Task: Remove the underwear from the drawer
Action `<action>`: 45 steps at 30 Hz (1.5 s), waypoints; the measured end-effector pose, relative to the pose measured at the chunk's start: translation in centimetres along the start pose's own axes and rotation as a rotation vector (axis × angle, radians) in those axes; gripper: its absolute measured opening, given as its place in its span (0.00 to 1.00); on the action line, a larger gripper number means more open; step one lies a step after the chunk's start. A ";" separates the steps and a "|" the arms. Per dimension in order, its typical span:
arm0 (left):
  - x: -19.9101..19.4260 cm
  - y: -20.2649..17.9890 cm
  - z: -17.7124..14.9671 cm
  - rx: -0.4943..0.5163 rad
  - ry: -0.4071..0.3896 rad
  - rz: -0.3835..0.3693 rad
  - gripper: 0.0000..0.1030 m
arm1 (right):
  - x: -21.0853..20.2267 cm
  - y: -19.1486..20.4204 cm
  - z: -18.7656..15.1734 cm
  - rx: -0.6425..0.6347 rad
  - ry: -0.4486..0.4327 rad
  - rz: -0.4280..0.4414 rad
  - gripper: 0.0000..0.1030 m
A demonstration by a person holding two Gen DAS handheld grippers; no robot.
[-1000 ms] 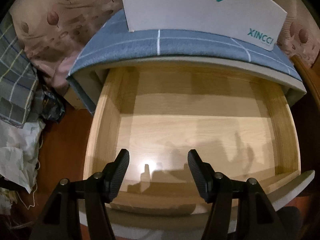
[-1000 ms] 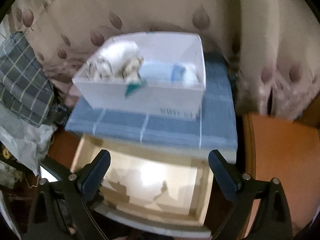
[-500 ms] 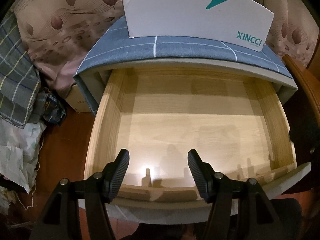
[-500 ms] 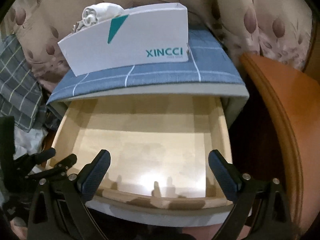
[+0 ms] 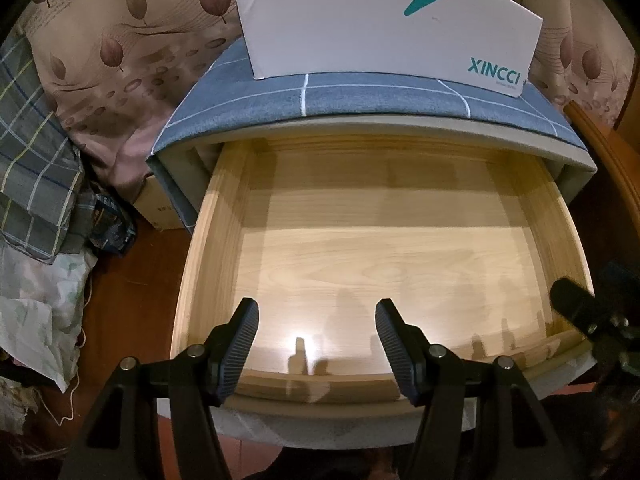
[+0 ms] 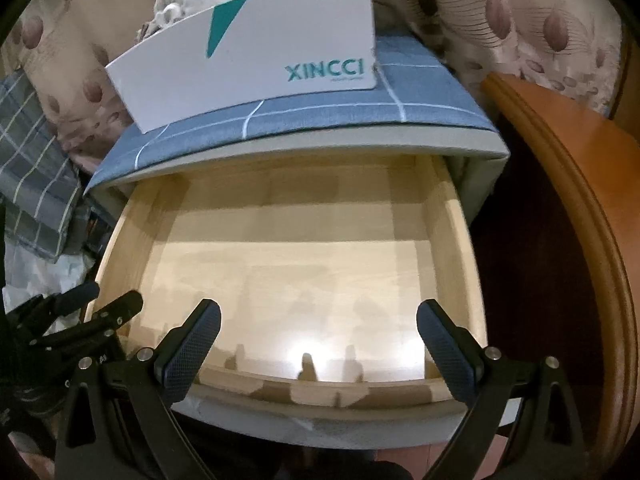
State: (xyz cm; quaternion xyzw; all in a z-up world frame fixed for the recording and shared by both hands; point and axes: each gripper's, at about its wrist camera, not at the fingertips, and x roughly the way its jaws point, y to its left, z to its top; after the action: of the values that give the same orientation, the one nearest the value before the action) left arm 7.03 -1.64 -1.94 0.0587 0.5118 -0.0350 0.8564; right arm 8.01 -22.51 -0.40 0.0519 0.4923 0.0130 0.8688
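Both wrist views close above, sharing open drawer (image 5: 360, 264)

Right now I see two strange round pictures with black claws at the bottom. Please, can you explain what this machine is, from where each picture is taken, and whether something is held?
Each picture comes from a fisheye camera mounted on a hand-held gripper; a person carries one in each hand. The black claws are the fingers of the left gripper and the right gripper. Both are open and hold nothing. Both look down into an open wooden drawer, whose visible floor is bare. On the blue cloth above stands a white box with rolled white fabric showing above its rim.
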 end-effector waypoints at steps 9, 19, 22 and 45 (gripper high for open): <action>-0.6 -0.4 -0.1 0.024 -0.019 0.020 0.61 | 0.6 0.7 -0.6 -0.002 0.020 0.011 0.94; -0.6 0.0 0.0 0.012 -0.020 0.018 0.61 | 0.7 1.0 -0.6 0.001 0.036 0.004 0.94; -0.6 0.2 0.0 0.004 -0.024 0.015 0.61 | 0.9 0.9 -0.5 -0.002 0.041 0.001 0.94; -0.8 0.1 0.0 0.005 -0.028 0.030 0.61 | 1.1 1.0 -0.6 -0.017 0.048 -0.004 0.94</action>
State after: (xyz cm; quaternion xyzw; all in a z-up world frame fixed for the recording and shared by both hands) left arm 6.67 -1.56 -1.25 0.0683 0.4987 -0.0241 0.8637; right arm 8.09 -21.42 -1.56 0.0433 0.5131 0.0165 0.8571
